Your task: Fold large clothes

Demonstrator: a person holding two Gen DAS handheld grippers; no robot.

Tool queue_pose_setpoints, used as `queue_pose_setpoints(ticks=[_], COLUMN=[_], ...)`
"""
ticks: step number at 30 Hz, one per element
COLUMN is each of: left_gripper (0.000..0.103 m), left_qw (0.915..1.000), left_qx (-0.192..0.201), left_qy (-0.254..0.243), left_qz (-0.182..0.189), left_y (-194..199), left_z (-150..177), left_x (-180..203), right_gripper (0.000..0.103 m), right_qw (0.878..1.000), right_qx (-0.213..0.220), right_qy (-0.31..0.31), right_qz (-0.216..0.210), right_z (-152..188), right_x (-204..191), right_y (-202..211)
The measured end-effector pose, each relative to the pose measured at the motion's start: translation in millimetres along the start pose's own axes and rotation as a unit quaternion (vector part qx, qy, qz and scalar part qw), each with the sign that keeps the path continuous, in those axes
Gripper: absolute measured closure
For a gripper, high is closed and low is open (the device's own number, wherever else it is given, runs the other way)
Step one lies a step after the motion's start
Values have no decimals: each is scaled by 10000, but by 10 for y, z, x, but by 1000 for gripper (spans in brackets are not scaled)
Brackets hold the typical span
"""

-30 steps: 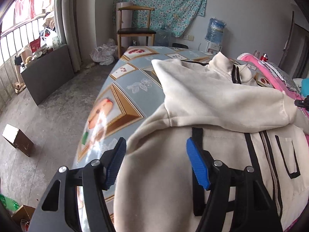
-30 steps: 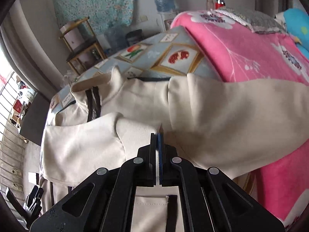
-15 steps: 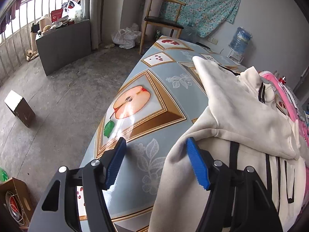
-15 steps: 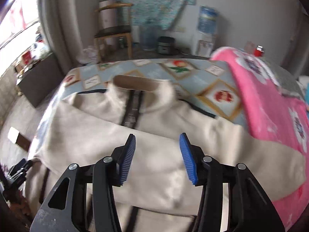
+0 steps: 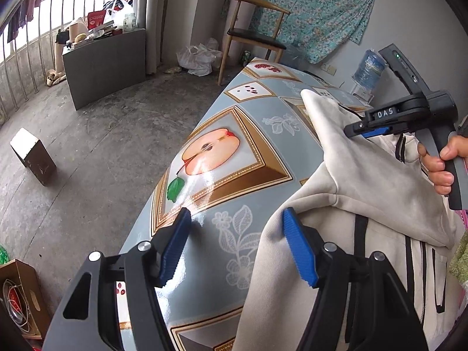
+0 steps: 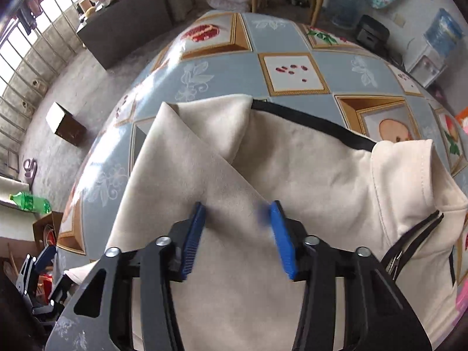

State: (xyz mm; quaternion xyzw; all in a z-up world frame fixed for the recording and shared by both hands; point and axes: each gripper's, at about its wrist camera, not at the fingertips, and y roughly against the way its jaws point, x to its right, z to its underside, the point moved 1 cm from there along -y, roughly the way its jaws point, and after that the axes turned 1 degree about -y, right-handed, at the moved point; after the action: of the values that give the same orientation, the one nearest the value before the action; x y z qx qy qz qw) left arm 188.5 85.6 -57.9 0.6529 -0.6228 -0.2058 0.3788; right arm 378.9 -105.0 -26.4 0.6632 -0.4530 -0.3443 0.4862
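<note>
A: Where is the garment?

B: I see the cream jacket lying flat on the desk, over the fruit-print cover. One sleeve is folded across the body; the collar and black zipper trim sit toward the far right in the right wrist view.

A: Left side?

B: My left gripper hangs over the near edge of the jacket, fingers wide apart. One finger is over bare desk cover, the other over the jacket's hem. Nothing clamped.

A: Right side?

B: My right gripper points steeply down at the folded sleeve. Fingers are closing, blurred; cloth lies below the gap, but I see no pinch yet. In the left wrist view the person's hand grips its handle above the jacket's shoulder.

A: Surroundings?

B: Wooden chair beyond the desk, cardboard box on the floor.
</note>
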Motion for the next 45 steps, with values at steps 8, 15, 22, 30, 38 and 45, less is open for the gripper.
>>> queue_pose_setpoints(ticks=[8,15,22,30,38,45], left_gripper=[39,39,35,24,24,24], left_qw=[10000,9997,9995,9883,9879,9892], left_qx=[45,5,227,-597,-658,-554], left_qy=[47,229,-168,-882,-1083,-1115], left_qz=[-5,99,151,1094,892,776], left_y=[5,128,558,514,54,-209], left_z=[19,0,-165,-409,-388,-457], left_x=[-31,-130,-76,598,1284,1601], right_gripper=[101,74,50,38,52,101], right_qw=[9974,9943,9818,9427,9277,9486], right_qx=[437,718,1254,1138,1076,970], right_qy=[-8,-487,-1421,-3127,-3545,-3013], right_qz=[577,624,114,253,-454,5], right_z=[19,34,944,2524,2728,2583], right_x=[-31,125,912,2031,2287,2226], right_y=[114,287,1200,1498,1217,1089])
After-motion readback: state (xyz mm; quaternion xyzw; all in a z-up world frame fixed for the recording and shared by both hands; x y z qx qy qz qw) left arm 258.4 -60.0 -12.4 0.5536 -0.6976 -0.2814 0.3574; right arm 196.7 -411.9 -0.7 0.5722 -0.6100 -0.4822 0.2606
